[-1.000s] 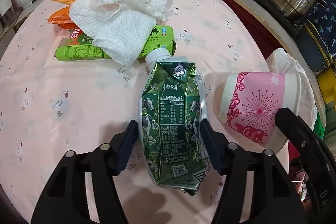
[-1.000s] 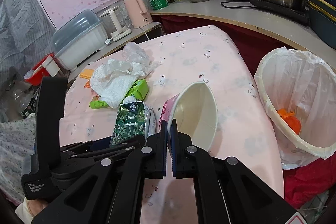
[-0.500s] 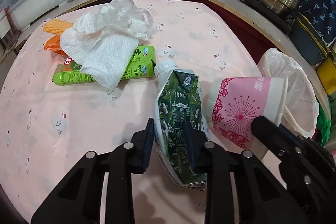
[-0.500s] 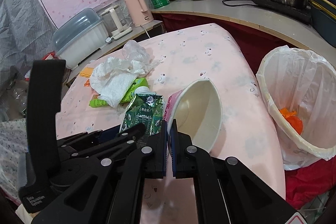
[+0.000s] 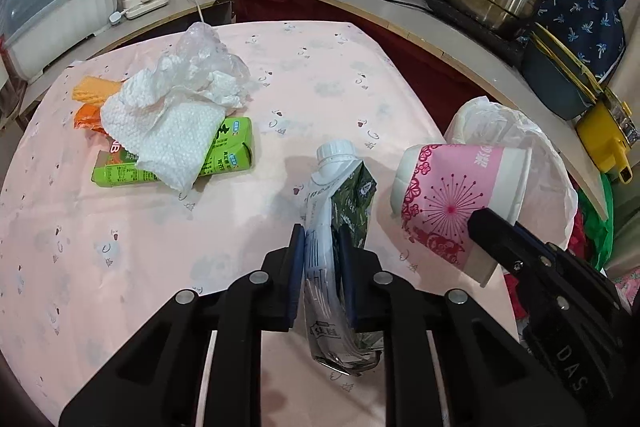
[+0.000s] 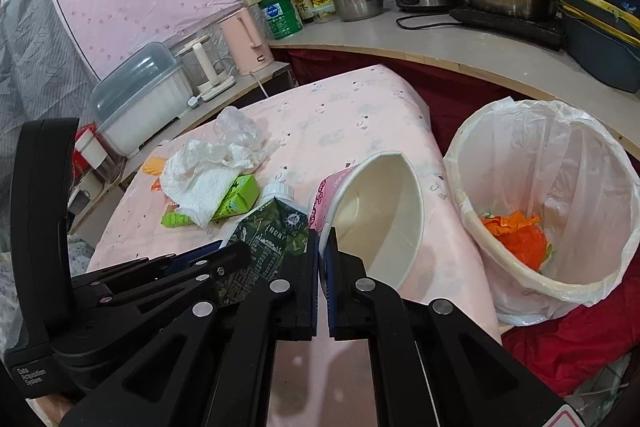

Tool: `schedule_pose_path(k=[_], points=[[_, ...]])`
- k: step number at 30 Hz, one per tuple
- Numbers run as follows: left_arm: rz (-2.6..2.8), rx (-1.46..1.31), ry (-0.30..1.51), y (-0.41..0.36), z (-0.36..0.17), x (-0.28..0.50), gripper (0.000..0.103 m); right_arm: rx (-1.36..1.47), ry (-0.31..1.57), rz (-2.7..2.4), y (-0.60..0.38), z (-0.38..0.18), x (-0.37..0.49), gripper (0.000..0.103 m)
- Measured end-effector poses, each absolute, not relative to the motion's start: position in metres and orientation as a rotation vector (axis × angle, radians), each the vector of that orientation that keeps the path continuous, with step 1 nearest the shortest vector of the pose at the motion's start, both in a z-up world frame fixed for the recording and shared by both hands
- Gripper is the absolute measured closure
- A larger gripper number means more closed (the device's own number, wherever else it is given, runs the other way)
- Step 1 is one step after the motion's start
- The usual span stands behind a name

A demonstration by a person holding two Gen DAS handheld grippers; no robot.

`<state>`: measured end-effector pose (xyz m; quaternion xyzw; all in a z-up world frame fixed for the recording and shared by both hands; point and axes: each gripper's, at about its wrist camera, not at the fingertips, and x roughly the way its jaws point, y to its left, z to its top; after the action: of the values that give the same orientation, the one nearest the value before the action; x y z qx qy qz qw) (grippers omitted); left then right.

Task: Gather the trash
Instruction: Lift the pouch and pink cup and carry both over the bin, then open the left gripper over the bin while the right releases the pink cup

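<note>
My left gripper [image 5: 320, 247] is shut on a crushed dark green milk carton [image 5: 352, 203] with a white cap and holds it above the pink table; it also shows in the right wrist view [image 6: 272, 235]. My right gripper [image 6: 322, 243] is shut on the rim of a pink and white paper cup [image 6: 380, 215], held on its side above the table; the cup shows in the left wrist view [image 5: 452, 195]. A white-lined trash bin [image 6: 560, 155] with orange scraps inside stands right of the table.
On the table [image 5: 320, 87] lie a light green drink box [image 5: 224, 155], a white paper towel [image 5: 172, 131], a clear plastic bag [image 5: 204, 47] and orange wrappers [image 5: 90, 107]. A counter with pots, a kettle and a plastic box runs behind.
My left gripper has closed on the green carton, squeezed it flat, turned it on edge and lifted it off the table. My right gripper, holding the cup, has risen slightly.
</note>
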<state>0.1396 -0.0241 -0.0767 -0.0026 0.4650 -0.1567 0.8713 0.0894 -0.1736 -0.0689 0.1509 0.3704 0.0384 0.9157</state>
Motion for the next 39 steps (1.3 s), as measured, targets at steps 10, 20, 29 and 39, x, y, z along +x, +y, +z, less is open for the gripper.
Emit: schedule_pose_path(k=[10, 20, 29, 39], points=[[-0.396, 0.058, 0.915, -0.071, -0.048, 0.139, 0.087, 0.34, 0.688, -0.035, -0.231, -0.049, 0.077, 0.099], [-0.523, 0.126, 0.856, -0.157, -0.027, 0.147, 0.087, 0.374, 0.661, -0.189, -0.303, -0.048, 0.066, 0.099], [-0.616, 0.136, 0.888, -0.219, -0.037, 0.167, 0.086, 0.41, 0.692, -0.268, -0.347, -0.066, 0.066, 0.099], [-0.612, 0.096, 0.924, -0.225, -0.047, 0.179, 0.076, 0.425, 0.693, -0.283, -0.356, -0.073, 0.072, 0.093]])
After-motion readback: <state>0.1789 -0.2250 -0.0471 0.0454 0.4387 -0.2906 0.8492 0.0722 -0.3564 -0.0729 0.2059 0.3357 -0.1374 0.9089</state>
